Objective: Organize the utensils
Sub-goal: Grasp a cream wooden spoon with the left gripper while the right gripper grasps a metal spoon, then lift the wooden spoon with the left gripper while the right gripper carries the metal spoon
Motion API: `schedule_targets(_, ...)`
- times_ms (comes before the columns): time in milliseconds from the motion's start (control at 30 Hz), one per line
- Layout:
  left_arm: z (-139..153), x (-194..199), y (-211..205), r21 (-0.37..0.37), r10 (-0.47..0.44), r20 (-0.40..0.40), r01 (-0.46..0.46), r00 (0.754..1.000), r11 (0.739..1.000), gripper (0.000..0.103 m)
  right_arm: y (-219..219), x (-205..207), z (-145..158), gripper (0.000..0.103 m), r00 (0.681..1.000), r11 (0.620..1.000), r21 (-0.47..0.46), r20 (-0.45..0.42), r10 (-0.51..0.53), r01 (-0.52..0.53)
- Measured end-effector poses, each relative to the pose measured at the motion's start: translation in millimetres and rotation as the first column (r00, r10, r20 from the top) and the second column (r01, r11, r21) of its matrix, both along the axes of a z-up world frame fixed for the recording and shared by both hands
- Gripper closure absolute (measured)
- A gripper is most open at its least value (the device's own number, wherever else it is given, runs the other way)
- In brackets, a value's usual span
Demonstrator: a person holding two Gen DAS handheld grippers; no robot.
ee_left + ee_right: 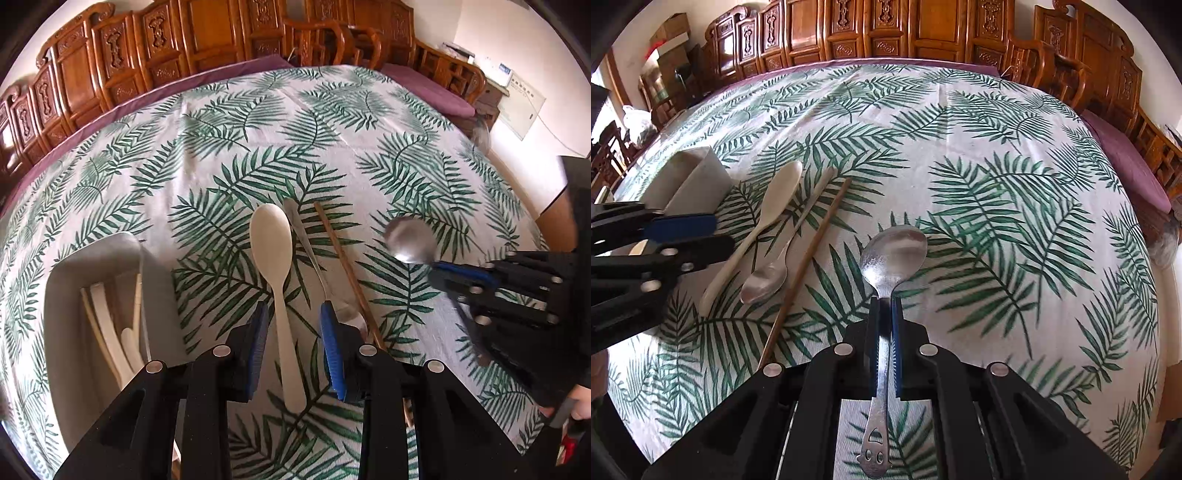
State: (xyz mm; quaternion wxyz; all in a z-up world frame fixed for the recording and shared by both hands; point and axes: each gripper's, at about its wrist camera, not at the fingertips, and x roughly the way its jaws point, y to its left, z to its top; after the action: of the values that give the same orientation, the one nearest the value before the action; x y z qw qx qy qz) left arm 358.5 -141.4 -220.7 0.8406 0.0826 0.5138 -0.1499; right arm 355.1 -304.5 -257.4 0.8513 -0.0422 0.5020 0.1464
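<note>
Bench [369, 122] under a palm-leaf cloth fills both views. Off to the outer side of my left fingers [263, 332] stands the white holder [74, 266]; I can make out pale utensils in it already, chopstick-like sticks and perhaps a spoon handle, so part of the sorting looks done.

Left gripper [295, 345]: fingers stand apart at a moderate gap, straddling the handle of the cream plastic spoon [273, 243], which lies flat on the cloth. Pads look clear of it on both sides; not gripped yet, as I read it.

Just beyond the left gripper's inner finger lie a small metal spoon [764, 282] and one wooden chopstick [809, 254], side by side, untouched.

Right gripper [885, 325]: fingers nearly shut, clamped on the handle of the large metal spoon [894, 251]; bowl pokes forward past the tips, the decorated handle end trails back between them.

My estimate: midway. Four pieces are outside the holder, one in hand, one lined up, two waiting.
</note>
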Motion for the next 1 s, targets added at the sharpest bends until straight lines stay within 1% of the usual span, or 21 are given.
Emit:
schedule_targets(233,-15.1,15.0,-0.4,0.039,0.023,-0.043,-0.021,0.999,0.999,0.076,-9.1,-16.8,10.9,0.096,1.0,0.999,0.054,0.022,-0.006,0.005)
schedule_targets(400,-24.7,21.9,4.5,0.044,0.039,-0.08,-0.035,0.996,0.998,0.076,-7.6,-23.5,9.2,0.096,1.0,0.998,0.059,0.024,0.002,-0.003)
schedule_targets(567,-24.8,22.7,1.5,0.039,0.033,-0.08,-0.03,0.996,0.999,0.076,-6.5,-29.9,7.2,0.096,1.0,0.998,0.054,0.021,0.009,-0.01)
schedule_targets(700,-25.4,23.6,-2.8,0.049,0.025,-0.07,-0.021,0.997,0.999,0.078,-7.7,-34.3,5.9,0.096,1.0,0.999,0.054,0.018,0.007,-0.008)
schedule_targets(800,-25.3,24.6,-4.0,0.048,0.027,-0.065,-0.024,0.998,0.999,0.08,-8.3,-37.5,6.0,0.096,1.0,0.998,0.055,0.016,0.005,-0.006)
schedule_targets(900,-25.1,25.1,-6.0,0.047,0.02,-0.062,-0.017,0.998,0.999,0.086,-8.7,-40.7,7.5,0.096,1.0,0.998,0.06,0.017,0.001,-0.002)
schedule_targets(967,-25.2,24.9,-8.0,0.047,0.015,-0.059,-0.012,0.998,0.999,0.095,-10.1,-43.5,9.4,0.096,1.0,0.998,0.068,0.017,-0.006,0.005)
schedule_targets(1000,-25.3,24.5,-9.0,0.045,0.011,-0.058,-0.008,0.998,0.999,0.096,-10.6,-44.1,10.1,0.096,1.0,0.998,0.07,0.017,-0.009,0.007)
